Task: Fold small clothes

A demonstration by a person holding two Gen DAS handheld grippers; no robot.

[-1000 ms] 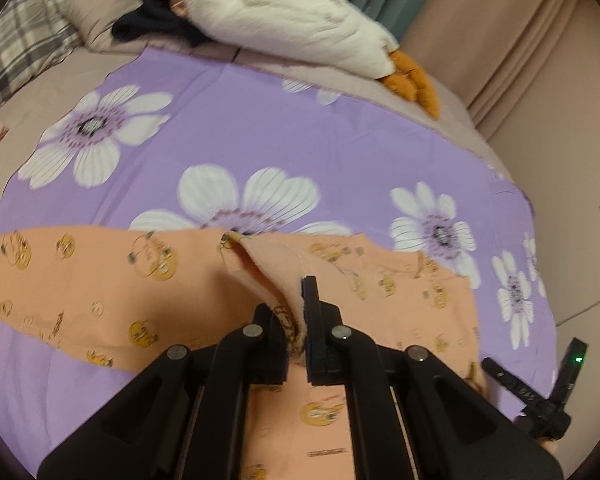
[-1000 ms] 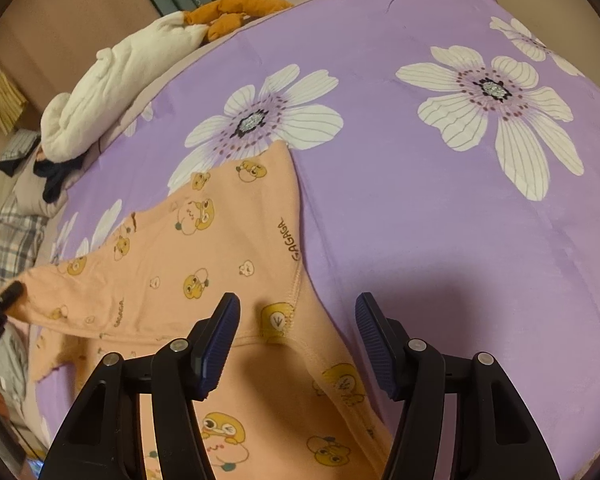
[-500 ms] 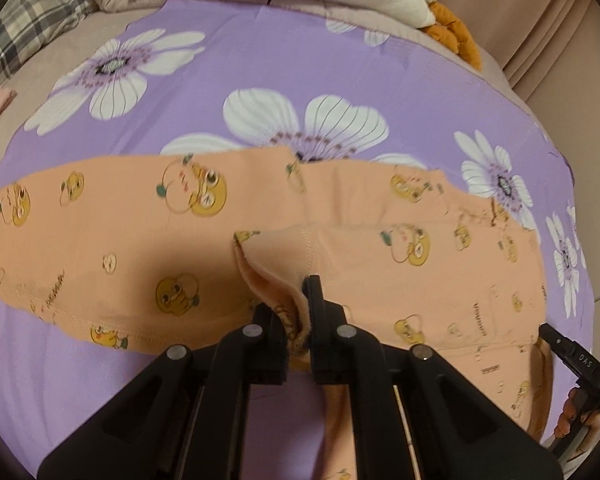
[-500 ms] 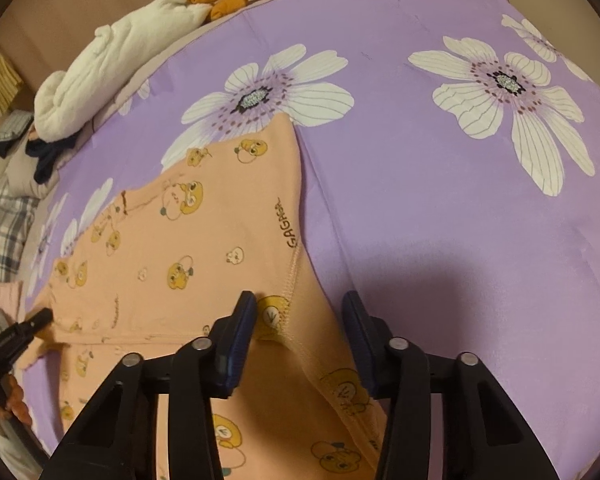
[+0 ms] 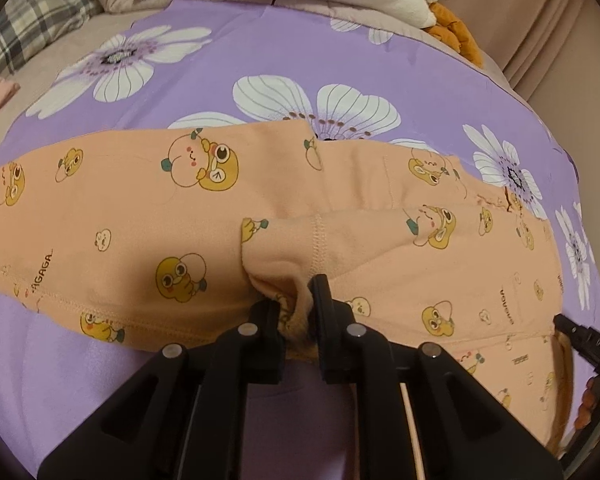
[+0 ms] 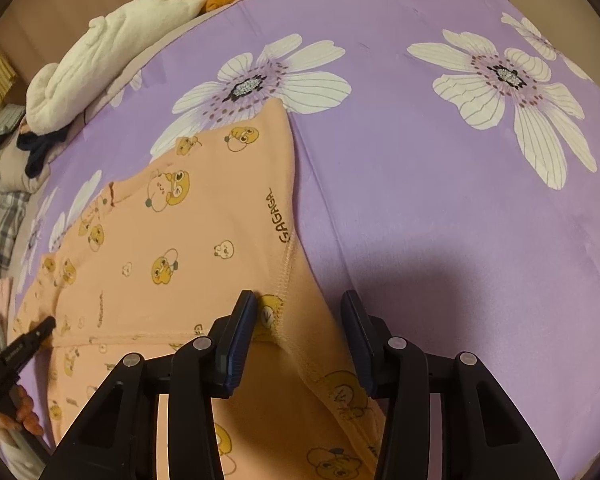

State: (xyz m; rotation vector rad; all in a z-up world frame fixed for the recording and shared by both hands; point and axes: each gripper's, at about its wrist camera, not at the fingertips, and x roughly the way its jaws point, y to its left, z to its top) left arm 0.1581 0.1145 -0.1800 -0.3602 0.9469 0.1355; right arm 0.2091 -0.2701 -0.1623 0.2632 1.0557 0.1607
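On bed, purple flowered sheet [image 5: 400,60]: peach cartoon-print cotton garment [image 5: 140,208], fold being laid. Left gripper [image 5: 296,308] has just been easing apart, folded edge bunched between; right gripper [image 6: 298,322] open, astride seam. Next, likely: free edge, smooth flat.

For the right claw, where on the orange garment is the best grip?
The stitched hem edge of the orange garment, between the right claw pads. It lies flat on the purple sheet, so come from above and the sheet side, sliding one finger under the edge.

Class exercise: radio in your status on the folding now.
Left gripper easing open around bunched orange garment. Right gripper open astride its edge. Nothing in the way.
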